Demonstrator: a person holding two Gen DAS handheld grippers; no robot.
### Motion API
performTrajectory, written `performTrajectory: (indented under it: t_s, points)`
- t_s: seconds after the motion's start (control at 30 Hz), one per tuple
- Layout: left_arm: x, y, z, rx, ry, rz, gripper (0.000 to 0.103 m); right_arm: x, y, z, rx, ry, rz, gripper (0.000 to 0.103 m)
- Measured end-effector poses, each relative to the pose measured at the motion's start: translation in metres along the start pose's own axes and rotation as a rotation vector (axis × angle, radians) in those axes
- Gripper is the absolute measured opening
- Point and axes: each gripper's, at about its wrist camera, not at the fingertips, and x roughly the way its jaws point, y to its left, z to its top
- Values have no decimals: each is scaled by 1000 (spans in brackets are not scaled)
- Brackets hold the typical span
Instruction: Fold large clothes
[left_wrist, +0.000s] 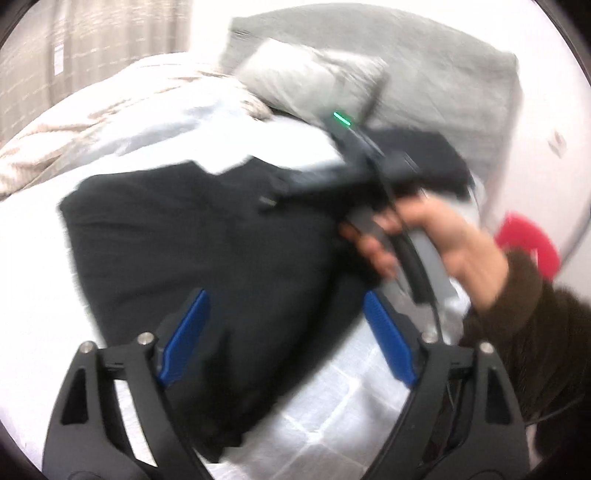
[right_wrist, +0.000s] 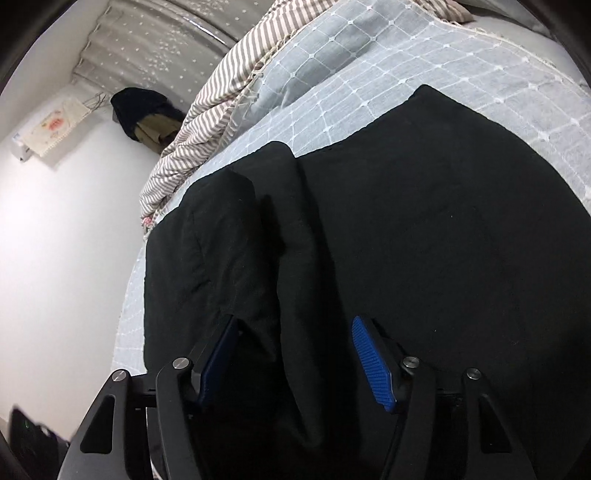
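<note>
A large black garment (left_wrist: 207, 236) lies spread on the bed, partly folded. My left gripper (left_wrist: 285, 295) hovers over its near part, blue pads wide apart and nothing between them. In the left wrist view a person's hand (left_wrist: 432, 232) holds the other gripper's handle, blurred, above the garment's right side. In the right wrist view the black garment (right_wrist: 424, 229) fills the frame, and a raised fold (right_wrist: 291, 229) runs toward me. My right gripper (right_wrist: 291, 328) straddles that fold; the right pad's face shows free and I see no pinch.
The garment rests on a pale blue checked bedspread (right_wrist: 369, 74). A striped blanket (right_wrist: 207, 122) is bunched at the far side, with grey pillows (left_wrist: 424, 70) behind. A white wall (right_wrist: 55, 221), a grey curtain (right_wrist: 166, 48) and a red object (left_wrist: 528, 240) surround the bed.
</note>
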Motion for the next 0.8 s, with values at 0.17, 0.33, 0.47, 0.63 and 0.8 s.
performTrajectory:
  t_s: [0.17,0.33,0.47,0.63,0.8]
  points:
    - [2,73,-10,-275,-61,77,95,-5,-5,3,72,28,148,66]
    - [28,122,-42,-553,-19,-1,93,13,-10,11,126,49,235,66]
    - [36,125,-52,-576,-11,39,92,27,18,7,37,86,250,49]
    - [33,131,-58,-607,0,36,93,6,50,5,-75,-27,179,23]
    - [29,135,-57,-639,-24,-38,93,-55,63,7,-146,-218,138,15]
